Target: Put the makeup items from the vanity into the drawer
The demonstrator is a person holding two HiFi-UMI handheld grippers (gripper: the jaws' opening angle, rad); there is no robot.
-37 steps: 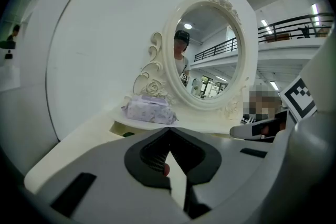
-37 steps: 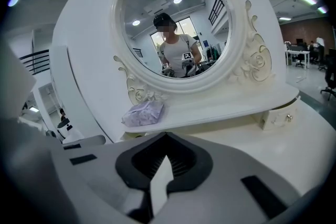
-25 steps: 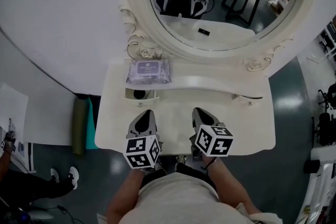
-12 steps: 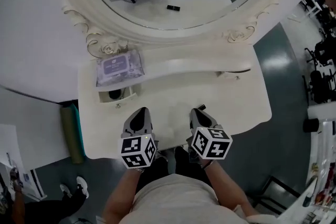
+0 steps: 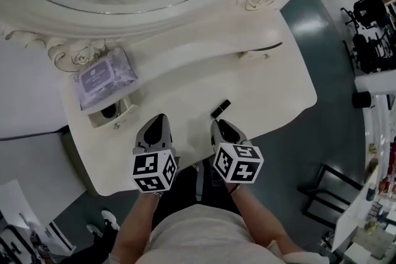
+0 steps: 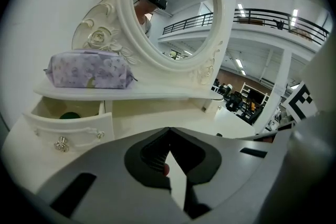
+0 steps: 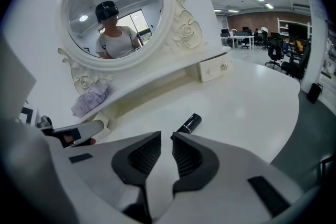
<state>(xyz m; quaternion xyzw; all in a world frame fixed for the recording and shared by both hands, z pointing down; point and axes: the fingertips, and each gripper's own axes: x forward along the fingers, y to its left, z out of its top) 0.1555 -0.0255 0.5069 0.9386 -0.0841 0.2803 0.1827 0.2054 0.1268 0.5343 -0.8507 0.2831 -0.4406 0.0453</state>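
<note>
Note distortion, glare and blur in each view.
Head view: evenly lit, sharp, mild sheen on the floor. Left gripper view: strong fisheye, corners black, pouch sharp. Right gripper view: same fisheye vignette, a glare spot on the vanity top, lipstick sharp.

Bright, even ceiling light falls on my pale surface (image 5: 272, 83), shadows soft. Lamps glint in the mirror (image 7: 86, 2). Both gripper views bulge and go black at their corners.
</note>
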